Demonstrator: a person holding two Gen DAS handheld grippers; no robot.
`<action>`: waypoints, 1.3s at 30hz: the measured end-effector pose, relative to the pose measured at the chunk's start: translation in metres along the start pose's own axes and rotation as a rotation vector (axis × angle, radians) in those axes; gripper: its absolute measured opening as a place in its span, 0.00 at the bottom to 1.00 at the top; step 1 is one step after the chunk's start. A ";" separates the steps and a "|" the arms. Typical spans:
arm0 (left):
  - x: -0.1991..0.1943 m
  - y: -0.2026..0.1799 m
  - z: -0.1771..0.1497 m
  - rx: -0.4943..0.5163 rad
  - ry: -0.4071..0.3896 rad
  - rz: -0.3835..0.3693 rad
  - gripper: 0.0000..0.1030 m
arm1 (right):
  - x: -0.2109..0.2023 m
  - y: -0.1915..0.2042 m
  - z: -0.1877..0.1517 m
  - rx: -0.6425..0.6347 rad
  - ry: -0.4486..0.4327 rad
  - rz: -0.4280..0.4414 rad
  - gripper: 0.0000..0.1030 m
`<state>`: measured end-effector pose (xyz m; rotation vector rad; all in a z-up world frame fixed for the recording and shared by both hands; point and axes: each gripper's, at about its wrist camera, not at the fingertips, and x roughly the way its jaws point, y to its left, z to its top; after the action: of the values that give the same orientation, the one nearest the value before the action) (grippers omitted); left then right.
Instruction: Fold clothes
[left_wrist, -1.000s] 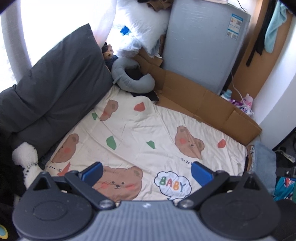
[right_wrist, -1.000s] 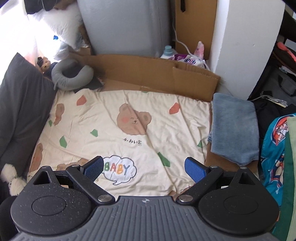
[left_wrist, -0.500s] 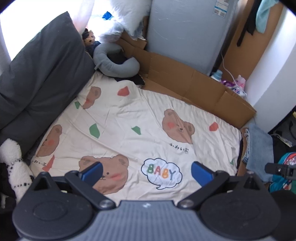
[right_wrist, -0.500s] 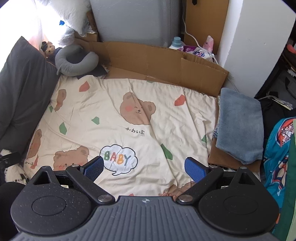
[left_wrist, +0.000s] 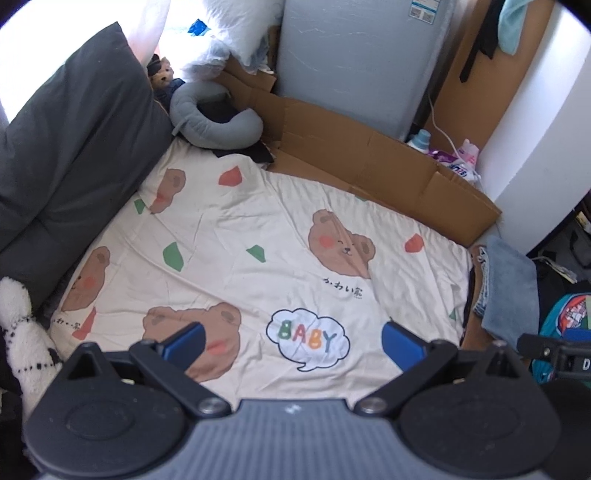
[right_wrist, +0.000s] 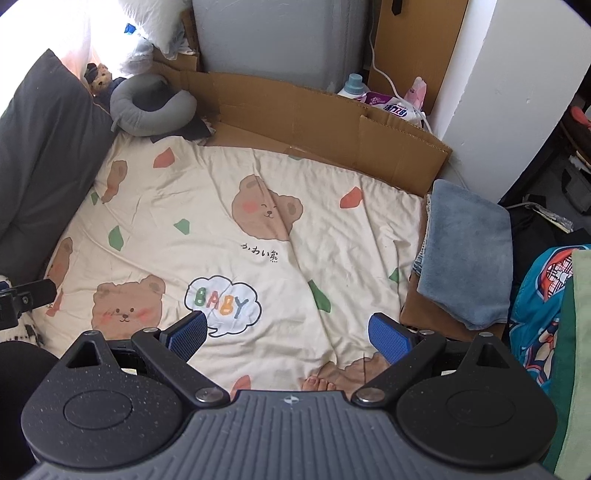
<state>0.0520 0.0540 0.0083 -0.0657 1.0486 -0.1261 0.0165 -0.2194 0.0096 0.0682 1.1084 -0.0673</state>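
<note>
While both tongs, left tongs (left_wrist: 291, 341) and right tongs (right_wrist: 286, 332), hang released, pinch the soft, light blue towel (right_wrist: 467, 254), frame right, by a corner.

My two handheld grippers, same black and grey build.
Left gripper (left_wrist: 293, 341) and right gripper (right_wrist: 286, 334): blue pads (right_wrist: 388, 338), black linkage arms, silver pivot screws (right_wrist: 206, 394), ribbed grey housing, round black discs.
</note>
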 end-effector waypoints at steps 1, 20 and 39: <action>0.001 -0.001 0.000 0.002 0.003 -0.001 1.00 | 0.000 -0.001 0.000 0.002 0.001 0.002 0.95; -0.002 -0.018 -0.005 0.061 -0.047 0.027 0.95 | -0.002 -0.007 -0.002 0.018 -0.011 -0.008 0.95; -0.002 -0.021 -0.008 0.079 -0.034 0.027 0.95 | -0.008 -0.010 -0.004 0.012 -0.033 -0.019 0.95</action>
<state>0.0429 0.0339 0.0086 0.0178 1.0091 -0.1417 0.0089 -0.2285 0.0147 0.0671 1.0758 -0.0924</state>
